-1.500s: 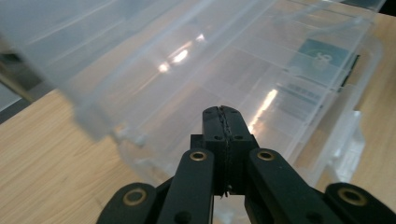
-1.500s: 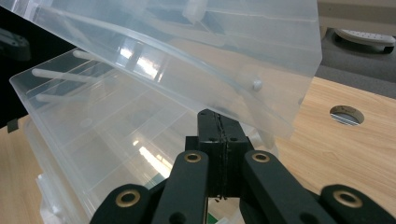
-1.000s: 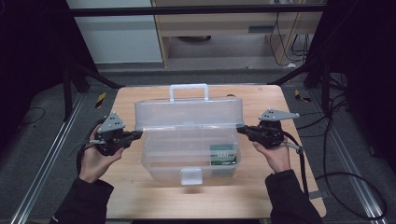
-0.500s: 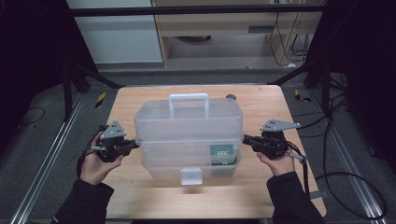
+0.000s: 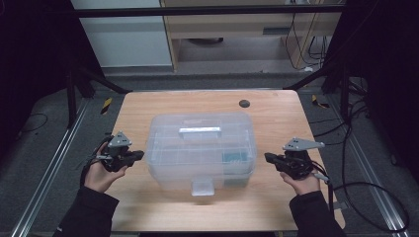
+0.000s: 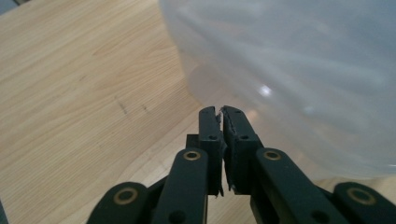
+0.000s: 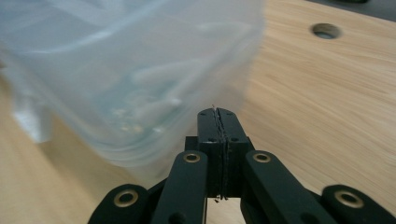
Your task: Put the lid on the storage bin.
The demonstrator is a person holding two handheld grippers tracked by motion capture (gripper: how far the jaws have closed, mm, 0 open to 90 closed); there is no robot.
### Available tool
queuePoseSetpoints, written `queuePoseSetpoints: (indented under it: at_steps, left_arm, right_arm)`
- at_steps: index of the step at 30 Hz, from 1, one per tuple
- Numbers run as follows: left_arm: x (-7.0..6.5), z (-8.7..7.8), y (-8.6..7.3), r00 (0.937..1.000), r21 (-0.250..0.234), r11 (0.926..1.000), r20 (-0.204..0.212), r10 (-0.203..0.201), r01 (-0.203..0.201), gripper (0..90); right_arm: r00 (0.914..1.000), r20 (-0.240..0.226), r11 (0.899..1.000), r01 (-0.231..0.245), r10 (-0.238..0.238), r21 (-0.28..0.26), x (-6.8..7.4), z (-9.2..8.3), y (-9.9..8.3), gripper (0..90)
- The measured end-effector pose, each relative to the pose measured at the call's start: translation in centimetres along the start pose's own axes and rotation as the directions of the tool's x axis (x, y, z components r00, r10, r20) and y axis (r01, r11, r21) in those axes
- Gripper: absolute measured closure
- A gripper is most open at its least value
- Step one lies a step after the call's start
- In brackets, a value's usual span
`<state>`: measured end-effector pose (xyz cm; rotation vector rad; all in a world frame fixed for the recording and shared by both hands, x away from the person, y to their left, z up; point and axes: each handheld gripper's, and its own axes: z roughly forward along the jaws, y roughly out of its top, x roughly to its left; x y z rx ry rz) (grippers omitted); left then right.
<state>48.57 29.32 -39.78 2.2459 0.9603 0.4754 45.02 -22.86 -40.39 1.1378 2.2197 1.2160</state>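
A clear plastic storage box point(image 5: 200, 150) sits lid-down-flat in the middle of the wooden table point(image 5: 276, 113), its white handle point(image 5: 199, 131) lying along the top and its front latch point(image 5: 202, 186) facing me. My left gripper point(image 5: 137, 156) points at the box's left wall from just beside it; in the left gripper view its jaws have just been opening and stand a narrow slit apart, with nothing between them — the clouded wall point(image 6: 289, 70) bulges close ahead of the tips. My right gripper point(image 5: 267, 158) aims at the box's right end, a little off it, its jaws pressed together on nothing — the right gripper view shows the blurred box point(image 7: 135, 70) ahead and a round hole point(image 7: 325, 31) in the tabletop beyond
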Motion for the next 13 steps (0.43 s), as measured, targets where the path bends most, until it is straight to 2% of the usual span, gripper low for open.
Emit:
queuePoseSetpoints:
  at_steps: [3, 5, 7, 8, 9, 10, 11, 12, 13]
  left_arm:
    - [0.8, 0.3, -0.5, 0.9985, -0.023, 0.9988, -0.034, -0.043, 0.043, 80.3]
    - [1.2, 0.5, -0.7, 0.9968, -0.048, 0.9974, -0.056, -0.057, 0.055, 75.5]
    - [1.7, 1.2, -1.2, 0.9931, -0.06, 0.9949, -0.079, -0.086, 0.081, 67.5]
    - [1.7, 1.2, -1.2, 0.9931, -0.06, 0.9949, -0.079, -0.086, 0.081, 64.3]
    - [2.0, 1.9, -1.7, 0.9908, -0.047, 0.9938, -0.086, -0.104, 0.101, 61.3]
    - [2.0, 1.9, -1.7, 0.9908, -0.047, 0.9938, -0.086, -0.104, 0.101, 58.5]
    - [2.4, 2.4, -2.0, 0.9895, -0.044, 0.9924, -0.084, -0.118, 0.115, 55.8]
    - [2.4, 2.4, -2.0, 0.9895, -0.044, 0.9924, -0.084, -0.118, 0.115, 53.5]
    - [2.6, 2.5, -2.2, 0.9882, -0.047, 0.9914, -0.088, -0.126, 0.122, 53.5]
  right_arm:
    - [0.9962, 0.078, 0.999, -0.039, 0.04, -0.011, -1.3, 0.3, -1.0, 85.2]
    - [0.9882, 0.134, 0.997, -0.073, 0.074, -0.012, -2.4, 0.5, -1.8, 82.2]
    - [0.974, 0.208, 0.996, -0.088, 0.09, -0.019, -3.4, 0.9, -2.8, 69.3]
    - [0.974, 0.208, 0.996, -0.088, 0.09, -0.019, -3.4, 0.9, -2.8, 69.3]
    - [0.9599, 0.261, 0.995, -0.101, 0.102, -0.018, -4.1, 1.2, -3.4, 54.8]
    - [0.9525, 0.286, 0.994, -0.107, 0.105, -0.008, -4.4, 1.4, -3.6, 49.4]
    - [0.9471, 0.3, 0.993, -0.116, 0.113, -0.008, -4.6, 1.6, -3.9, 44.9]
    - [0.9471, 0.3, 0.993, -0.116, 0.113, -0.008, -4.6, 1.6, -3.9, 44.9]
    - [0.944, 0.307, 0.992, -0.125, 0.12, -0.005, -4.8, 1.7, -4.1, 40.5]
